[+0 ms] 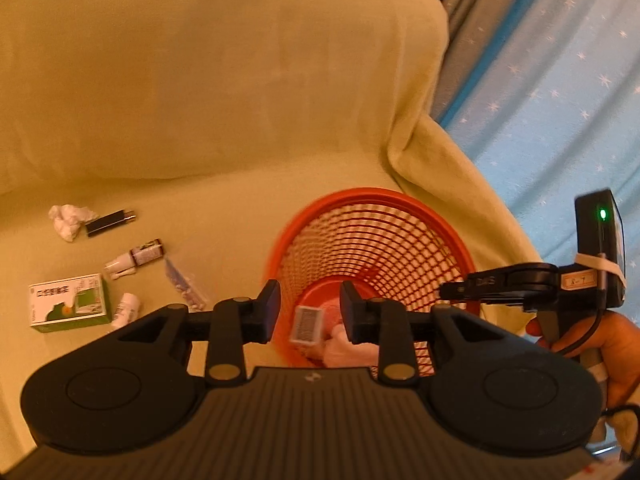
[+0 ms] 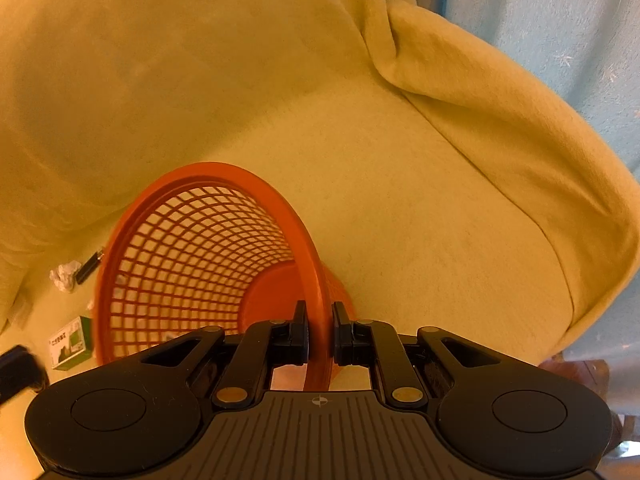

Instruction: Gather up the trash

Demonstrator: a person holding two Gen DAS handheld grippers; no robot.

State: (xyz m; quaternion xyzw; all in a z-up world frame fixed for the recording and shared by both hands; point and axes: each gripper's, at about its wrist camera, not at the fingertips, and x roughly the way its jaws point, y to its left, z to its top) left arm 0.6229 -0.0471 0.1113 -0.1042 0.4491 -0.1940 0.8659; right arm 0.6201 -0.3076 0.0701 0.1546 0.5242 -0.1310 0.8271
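Plainly, the right tongs (image 2: 320,330) are clamped on the rim of the orange mesh basket (image 2: 192,248), which stands tilted on the yellow-covered sofa (image 2: 400,180); the left tongs (image 1: 308,312) hang spread apart and empty over the basket's mouth, where a small barcoded box (image 1: 307,325) and something pale and crumpled (image 1: 348,348) lie at the bottom. Left of the basket on the seat lie a crumpled tissue (image 1: 70,220), a dark tube (image 1: 110,223), small bottles (image 1: 134,260), a blister strip (image 1: 184,286) and a green-and-white carton (image 1: 70,302).
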